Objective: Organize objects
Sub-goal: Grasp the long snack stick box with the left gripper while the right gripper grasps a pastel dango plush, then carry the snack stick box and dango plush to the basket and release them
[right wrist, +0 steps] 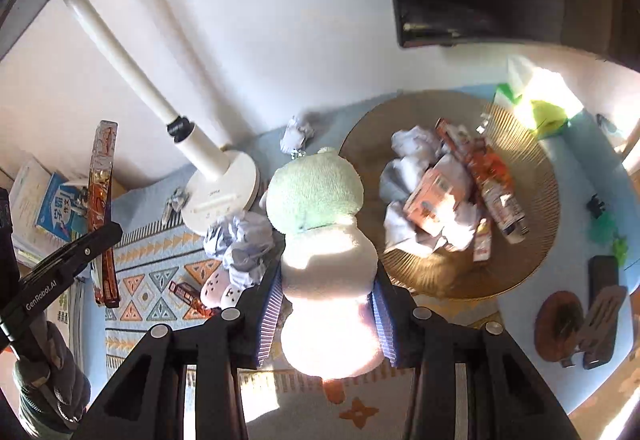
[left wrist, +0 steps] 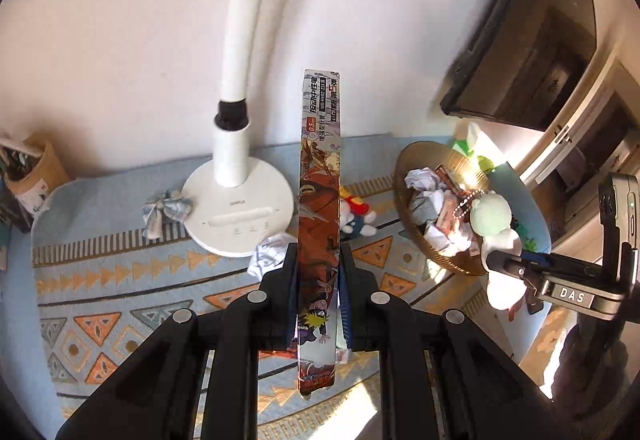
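Left gripper [left wrist: 318, 280] — jaws pressed onto a long flat printed pen box [left wrist: 320, 199], held edge-on and upright between the pads, its top end well above the fingertips, clear of the mat.

Right gripper [right wrist: 326, 304] — jaws pinching a green-headed plush toy [right wrist: 320, 240] by its pale body, the head poking forward beyond the fingertips, also lifted.

Woven tray [right wrist: 532, 252] — ahead and to the right of the right gripper, near the plush; already holds crumpled paper [right wrist: 408, 159] and several small printed packets [right wrist: 436, 199].

Patterned mat [left wrist: 120, 280] — below both grippers. Loose items on it: a paper wad [left wrist: 268, 256] just left of the left gripper's fingertips, a small red-and-white plush [left wrist: 356, 215] just right of the box, a checked cloth bow [left wrist: 166, 209] further left beside the lamp base [left wrist: 240, 215].

Step in hand, as judged: both items are picked up and in carry; the deposit is not yet done. The tray looks the likely destination.

Next move calls for: bringing the plush over the tray's rim and spreading the jaws only once it is over the pile. The box is long — lay it flat rather than drop it on end.
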A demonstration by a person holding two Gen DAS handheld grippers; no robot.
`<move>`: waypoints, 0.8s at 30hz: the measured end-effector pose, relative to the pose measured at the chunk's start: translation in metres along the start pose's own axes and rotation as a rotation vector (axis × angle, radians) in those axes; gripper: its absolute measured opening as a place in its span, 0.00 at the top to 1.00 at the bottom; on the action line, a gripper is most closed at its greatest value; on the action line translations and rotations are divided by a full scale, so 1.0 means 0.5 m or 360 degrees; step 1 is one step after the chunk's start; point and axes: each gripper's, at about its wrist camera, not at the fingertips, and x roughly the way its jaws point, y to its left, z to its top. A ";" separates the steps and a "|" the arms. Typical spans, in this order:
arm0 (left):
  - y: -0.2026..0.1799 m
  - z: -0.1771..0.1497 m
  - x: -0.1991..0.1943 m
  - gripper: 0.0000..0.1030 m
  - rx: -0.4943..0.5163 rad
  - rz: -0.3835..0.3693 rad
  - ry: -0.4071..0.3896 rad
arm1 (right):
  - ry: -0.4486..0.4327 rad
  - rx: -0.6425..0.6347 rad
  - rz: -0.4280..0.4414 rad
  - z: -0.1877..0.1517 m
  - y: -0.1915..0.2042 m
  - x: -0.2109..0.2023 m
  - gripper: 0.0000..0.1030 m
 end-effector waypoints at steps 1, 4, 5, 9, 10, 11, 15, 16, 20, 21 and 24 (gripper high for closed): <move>-0.025 0.014 -0.005 0.86 0.0029 -0.0023 -0.0026 | -0.0063 0.0012 -0.0028 0.014 -0.015 -0.029 0.60; -0.098 0.061 -0.009 0.86 0.0098 -0.0127 -0.0085 | -0.0225 0.0066 -0.0115 0.049 -0.068 -0.112 0.60; -0.123 0.075 -0.008 0.86 0.0122 -0.0155 -0.0103 | -0.0265 0.0095 -0.0138 0.062 -0.086 -0.136 0.60; -0.219 0.115 0.028 0.86 0.0199 -0.0220 -0.0134 | -0.0342 0.0206 -0.0150 0.098 -0.154 -0.187 0.60; -0.237 0.121 0.040 0.86 0.0215 -0.0230 -0.0130 | -0.0346 0.0224 -0.0148 0.104 -0.167 -0.191 0.60; -0.254 0.126 0.054 0.86 0.0227 -0.0238 -0.0117 | -0.0344 0.0238 -0.0138 0.108 -0.178 -0.190 0.60; -0.301 0.131 0.121 0.86 0.0233 -0.0249 -0.0049 | -0.0277 0.0292 -0.0102 0.121 -0.220 -0.166 0.60; -0.310 0.130 0.137 0.86 0.0243 -0.0237 -0.0032 | -0.0255 0.0303 -0.0091 0.125 -0.227 -0.154 0.60; -0.329 0.127 0.191 0.86 0.0276 -0.0198 0.0039 | -0.0193 0.0334 -0.0023 0.136 -0.244 -0.105 0.59; -0.332 0.125 0.199 0.86 0.0287 -0.0183 0.0055 | -0.0172 0.0335 -0.0008 0.139 -0.247 -0.094 0.58; -0.335 0.124 0.219 0.74 0.0284 -0.0179 0.0077 | -0.0108 0.0344 0.0060 0.145 -0.253 -0.055 0.55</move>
